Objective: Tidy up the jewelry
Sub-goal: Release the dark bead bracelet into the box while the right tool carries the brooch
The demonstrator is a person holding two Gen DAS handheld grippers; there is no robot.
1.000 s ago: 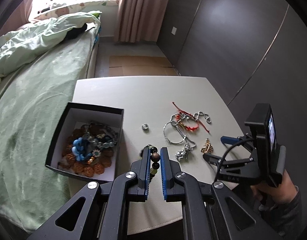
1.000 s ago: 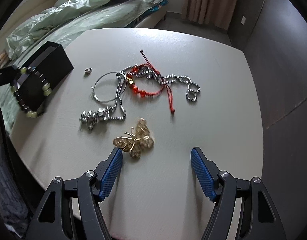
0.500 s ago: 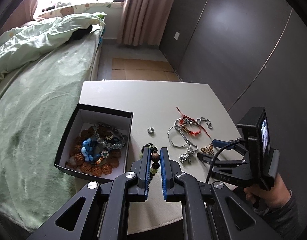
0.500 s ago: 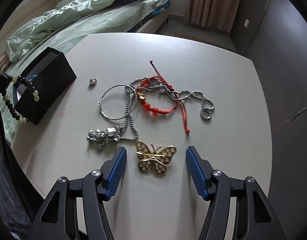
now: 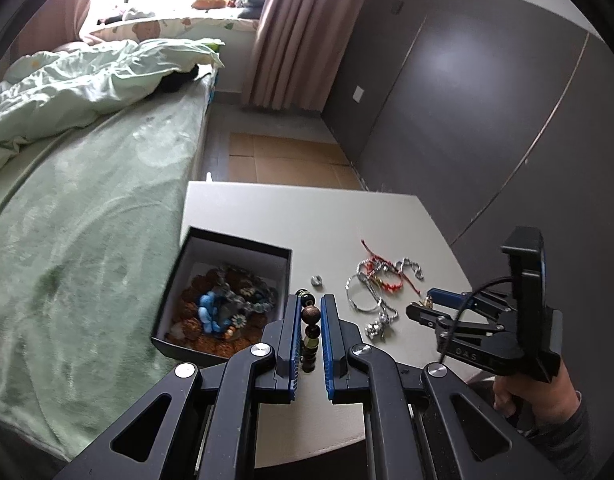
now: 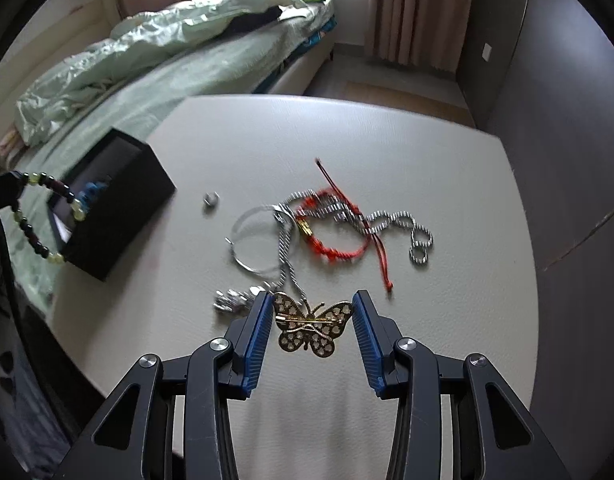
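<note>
My left gripper (image 5: pixel 309 308) is shut on a dark and green bead bracelet (image 5: pixel 310 322), held above the table beside the black jewelry box (image 5: pixel 223 292). The bracelet also hangs at the left in the right wrist view (image 6: pixel 35 216). My right gripper (image 6: pixel 313 312) has its jaws against both wing tips of a gold butterfly brooch (image 6: pixel 310 325) on the table. Beyond it lie a silver bangle (image 6: pixel 259 240), a red cord bracelet (image 6: pixel 335 236), a silver chain (image 6: pixel 391 224), a silver charm (image 6: pixel 235 300) and a small ring (image 6: pixel 211 199).
The box (image 6: pixel 115 216) holds several bead bracelets (image 5: pixel 223 308) and stands at the white table's (image 6: pixel 387 152) left edge. A green bed (image 5: pixel 87 200) lies along the left. A dark wardrobe wall (image 5: pixel 487 100) is on the right.
My right gripper moved forward around the butterfly brooch and narrowed until its jaws touch the wings. My left gripper rose and pulled back with the bead bracelet.
</note>
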